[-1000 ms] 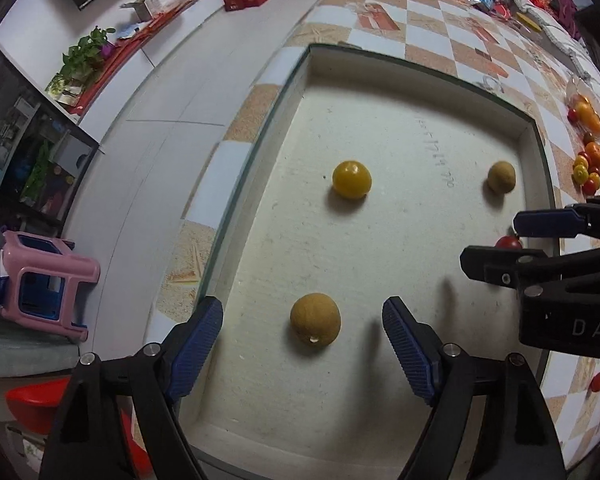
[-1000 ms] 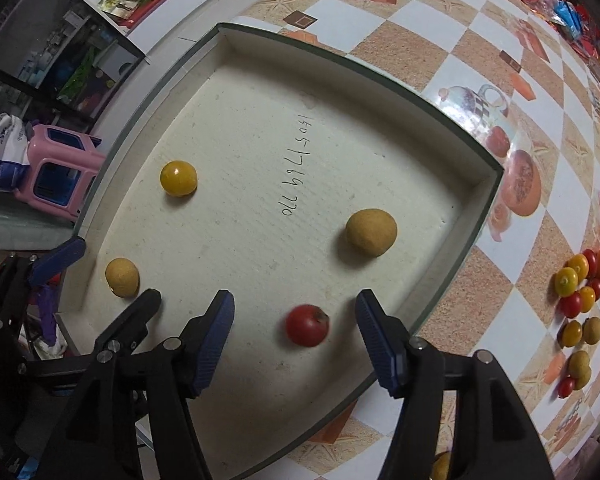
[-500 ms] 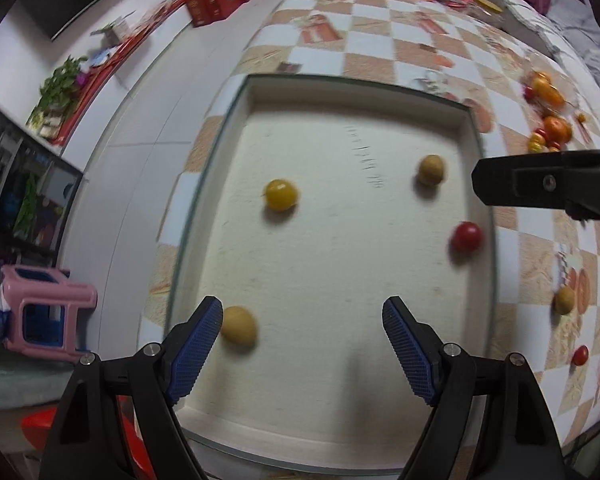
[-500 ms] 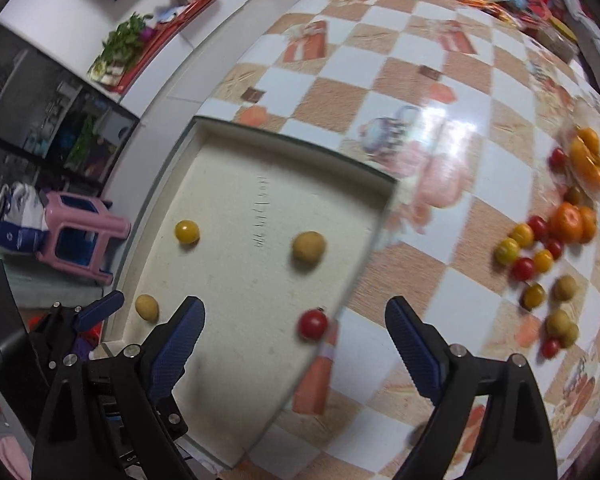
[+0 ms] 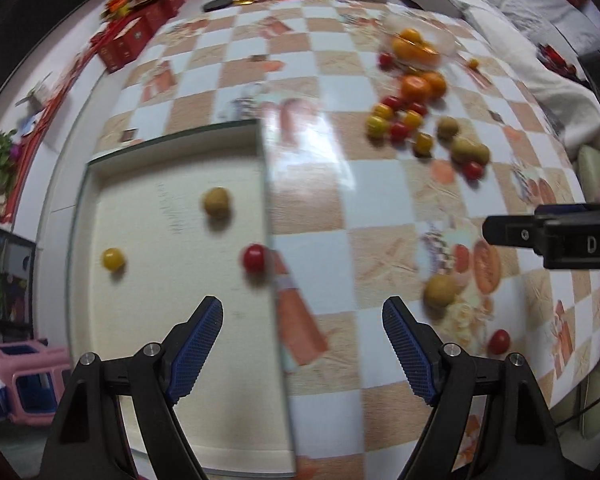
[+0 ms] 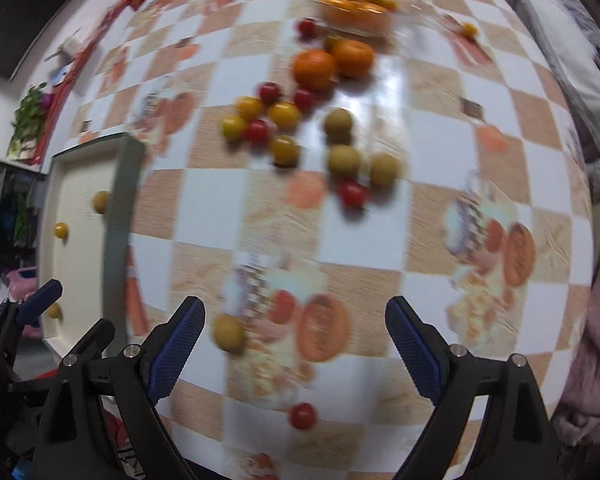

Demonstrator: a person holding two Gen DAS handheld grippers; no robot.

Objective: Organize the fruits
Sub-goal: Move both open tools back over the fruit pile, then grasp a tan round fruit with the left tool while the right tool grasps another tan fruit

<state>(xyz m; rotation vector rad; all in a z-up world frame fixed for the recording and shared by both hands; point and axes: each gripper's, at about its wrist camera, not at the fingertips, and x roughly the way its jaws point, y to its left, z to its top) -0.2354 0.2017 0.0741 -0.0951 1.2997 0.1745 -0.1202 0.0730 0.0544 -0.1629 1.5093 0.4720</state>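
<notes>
Tray (image 5: pixel 168 408) holds red tomato (image 5: pixel 254 258), yellow tomato (image 5: pixel 113 259), longan (image 5: pixel 216 202).

Tray wall (image 5: pixel 266 216) btwn tray & fruit pile (image 6: pixel 296 120); tabletop (image 6: pixel 440 128) elsewhere open

1. White letters "DAS", cut off by the frame edge, stand on the black body of the right gripper (image 5: pixel 580 240), up and right of the left gripper's fingers (image 5: pixel 198 344).
2. Handwriting on the tray (image 5: pixel 172 208) floor, ahead of those fingers, is too blurred to read.
</notes>
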